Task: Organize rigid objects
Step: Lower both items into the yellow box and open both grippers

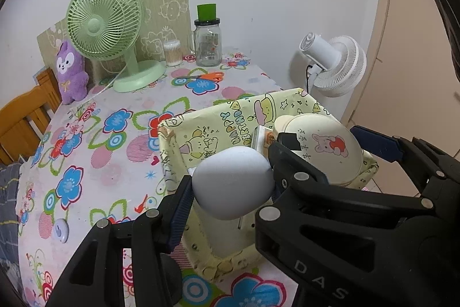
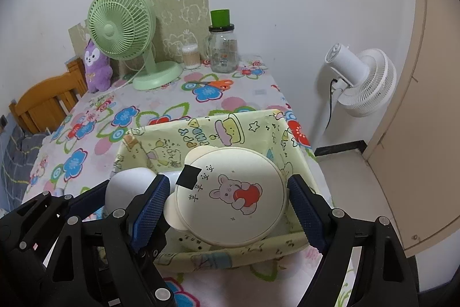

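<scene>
My left gripper (image 1: 230,189) is shut on a pale grey egg-shaped object (image 1: 233,183), which hangs over the near left corner of the yellow cartoon-print box (image 1: 201,120). In the right wrist view the egg (image 2: 126,186) shows at the lower left. My right gripper (image 2: 227,200) is shut on a round cream case with bear ears and a bunny picture (image 2: 230,192), a blue pad (image 2: 302,206) against each side. The case hangs above the box (image 2: 155,143), and a black square tag sticks to its top left. In the left wrist view the case (image 1: 325,146) is just right of the egg.
A small packet (image 1: 263,138) lies inside the box. On the flowered tablecloth stand a green desk fan (image 1: 106,25), a purple plush (image 1: 70,71), a glass jar (image 1: 207,45), a swab tub (image 1: 172,52), orange scissors (image 1: 210,76) and a small white disc (image 1: 60,230). A white floor fan (image 2: 359,79) stands right of the table.
</scene>
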The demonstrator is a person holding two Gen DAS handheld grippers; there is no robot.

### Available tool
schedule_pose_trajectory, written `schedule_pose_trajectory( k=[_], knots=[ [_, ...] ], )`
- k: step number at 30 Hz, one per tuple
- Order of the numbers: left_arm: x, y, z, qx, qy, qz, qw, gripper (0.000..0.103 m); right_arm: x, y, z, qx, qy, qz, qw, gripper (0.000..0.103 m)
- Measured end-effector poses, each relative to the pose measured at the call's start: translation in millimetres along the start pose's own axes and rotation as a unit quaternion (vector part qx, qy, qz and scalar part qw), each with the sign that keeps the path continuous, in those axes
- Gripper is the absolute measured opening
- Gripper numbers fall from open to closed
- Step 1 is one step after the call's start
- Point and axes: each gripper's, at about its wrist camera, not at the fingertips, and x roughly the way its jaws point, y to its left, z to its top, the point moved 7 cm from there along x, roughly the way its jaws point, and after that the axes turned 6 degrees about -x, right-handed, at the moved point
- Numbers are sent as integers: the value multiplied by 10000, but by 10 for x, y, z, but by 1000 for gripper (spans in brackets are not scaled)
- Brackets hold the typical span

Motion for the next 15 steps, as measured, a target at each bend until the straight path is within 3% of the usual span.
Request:
schedule_pose_trajectory(
  k=[15],
  knots=[
    [300, -50, -38, 112, 223, 148, 9996, 57, 310, -90, -62, -181, 309, 177, 9992, 85]
  ],
)
